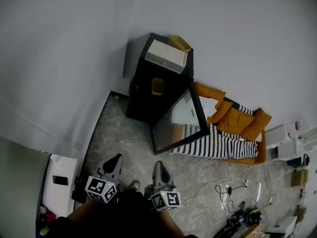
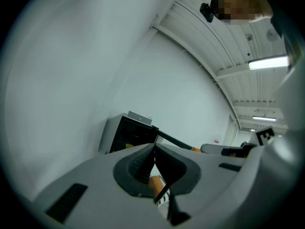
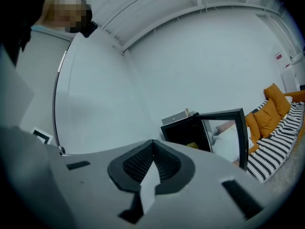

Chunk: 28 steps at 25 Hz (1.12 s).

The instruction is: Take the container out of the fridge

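1. Pale, smooth walls and a grey marbled floor frame a boxy black fridge, its glass-panelled door swung wide open.
2. Inside on a shelf sits the container, a small yellowish tub, well apart from both grippers.
3. A flat white box lies on top of the fridge; beside the open door are plump orange cushions and a black-and-white striped throw.
4. The left gripper and the right gripper are held low and close to the person, each with its ribbed dark pads pressed together and nothing between them.
5. Only the head view shows tangled cables on the floor.
6. Only the left gripper view catches a lit strip light; the right gripper view alone shows the ribbed white ceiling and the container seen side-on past the door.
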Each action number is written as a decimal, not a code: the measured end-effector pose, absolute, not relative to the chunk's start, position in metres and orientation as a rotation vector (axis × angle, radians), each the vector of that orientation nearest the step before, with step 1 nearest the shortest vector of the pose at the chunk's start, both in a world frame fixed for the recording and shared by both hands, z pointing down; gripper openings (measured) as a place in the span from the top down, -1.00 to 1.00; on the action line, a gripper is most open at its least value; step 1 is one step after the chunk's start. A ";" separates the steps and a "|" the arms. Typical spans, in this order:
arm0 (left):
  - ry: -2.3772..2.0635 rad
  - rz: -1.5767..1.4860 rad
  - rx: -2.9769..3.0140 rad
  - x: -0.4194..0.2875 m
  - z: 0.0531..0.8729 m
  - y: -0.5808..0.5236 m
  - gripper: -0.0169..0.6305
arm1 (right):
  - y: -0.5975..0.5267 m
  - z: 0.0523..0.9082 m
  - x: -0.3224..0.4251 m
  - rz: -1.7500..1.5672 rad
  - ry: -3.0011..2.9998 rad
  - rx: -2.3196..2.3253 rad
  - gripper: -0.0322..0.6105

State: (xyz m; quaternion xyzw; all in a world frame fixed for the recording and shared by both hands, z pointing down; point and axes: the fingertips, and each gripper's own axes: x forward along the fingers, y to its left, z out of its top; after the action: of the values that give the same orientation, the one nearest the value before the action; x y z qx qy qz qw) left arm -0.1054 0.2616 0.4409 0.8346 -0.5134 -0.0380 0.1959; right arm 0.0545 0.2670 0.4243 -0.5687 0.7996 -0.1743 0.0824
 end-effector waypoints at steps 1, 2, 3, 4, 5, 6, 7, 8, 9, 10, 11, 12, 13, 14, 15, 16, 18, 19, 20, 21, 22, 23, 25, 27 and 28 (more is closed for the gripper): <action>-1.433 -0.106 2.337 -0.109 0.441 0.261 0.93 | 0.266 0.424 0.051 -0.517 2.386 -1.702 0.89; -1.425 -0.107 2.337 -0.113 0.442 0.260 0.93 | 0.266 0.423 0.048 -0.516 2.382 -1.706 0.89; -1.416 -0.108 2.338 -0.116 0.444 0.259 0.93 | 0.266 0.422 0.044 -0.515 2.379 -1.711 0.89; -1.405 -0.108 2.339 -0.120 0.445 0.259 0.93 | 0.265 0.421 0.039 -0.514 2.377 -1.716 0.89; -1.394 -0.109 2.340 -0.124 0.447 0.258 0.93 | 0.265 0.421 0.035 -0.510 2.375 -1.724 0.89; -1.382 -0.109 2.342 -0.127 0.448 0.257 0.93 | 0.265 0.421 0.032 -0.502 2.373 -1.735 0.89; -1.371 -0.110 2.344 -0.130 0.449 0.255 0.93 | 0.263 0.420 0.029 -0.490 2.370 -1.747 0.89; -1.362 -0.109 2.348 -0.132 0.450 0.252 0.93 | 0.261 0.420 0.027 -0.476 2.366 -1.757 0.89; -1.354 -0.108 2.353 -0.134 0.451 0.250 0.93 | 0.260 0.420 0.026 -0.465 2.361 -1.767 0.89; -1.348 -0.105 2.355 -0.135 0.454 0.248 0.93 | 0.258 0.421 0.026 -0.458 2.356 -1.775 0.89; -1.342 -0.103 2.355 -0.136 0.456 0.246 0.93 | 0.256 0.422 0.026 -0.454 2.350 -1.781 0.89; -1.336 -0.102 2.352 -0.136 0.459 0.244 0.93 | 0.254 0.423 0.027 -0.454 2.344 -1.785 0.89; -1.330 -0.102 2.348 -0.135 0.460 0.243 0.93 | 0.251 0.423 0.028 -0.454 2.342 -1.789 0.89; -1.325 -0.102 2.342 -0.134 0.462 0.240 0.93 | 0.247 0.424 0.029 -0.452 2.344 -1.794 0.89; -1.320 -0.100 2.336 -0.133 0.463 0.236 0.93 | 0.241 0.425 0.031 -0.447 2.348 -1.797 0.89; -1.317 -0.095 2.333 -0.130 0.465 0.230 0.93 | 0.233 0.425 0.032 -0.441 2.350 -1.798 0.89; -1.312 -0.083 2.336 -0.124 0.468 0.215 0.93 | 0.216 0.427 0.037 -0.430 2.349 -1.790 0.89; -1.312 -0.078 2.340 -0.120 0.469 0.207 0.93 | 0.207 0.428 0.040 -0.427 2.349 -1.782 0.89; -1.314 -0.074 2.343 -0.116 0.469 0.199 0.93 | 0.197 0.429 0.043 -0.427 2.349 -1.773 0.89; -1.318 -0.072 2.343 -0.112 0.469 0.190 0.93 | 0.188 0.429 0.046 -0.427 2.349 -1.764 0.89; -1.322 -0.072 2.340 -0.108 0.469 0.181 0.93 | 0.178 0.428 0.050 -0.426 2.350 -1.754 0.89; -1.326 -0.072 2.336 -0.104 0.467 0.171 0.93 | 0.167 0.427 0.054 -0.424 2.354 -1.746 0.89; -1.329 -0.071 2.326 -0.093 0.466 0.148 0.93 | 0.145 0.425 0.064 -0.421 2.363 -1.734 0.89; -1.332 -0.061 2.315 -0.081 0.466 0.125 0.93 | 0.121 0.427 0.074 -0.429 2.373 -1.725 0.89; -1.333 -0.057 2.310 -0.075 0.467 0.113 0.93 | 0.110 0.428 0.079 -0.433 2.378 -1.721 0.89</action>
State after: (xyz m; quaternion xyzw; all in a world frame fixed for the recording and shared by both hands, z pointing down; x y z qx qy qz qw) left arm -0.0755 0.1129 0.4668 0.8417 -0.4859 -0.0207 0.2348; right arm 0.0792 0.1097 0.4280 -0.5777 0.7985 -0.1455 0.0870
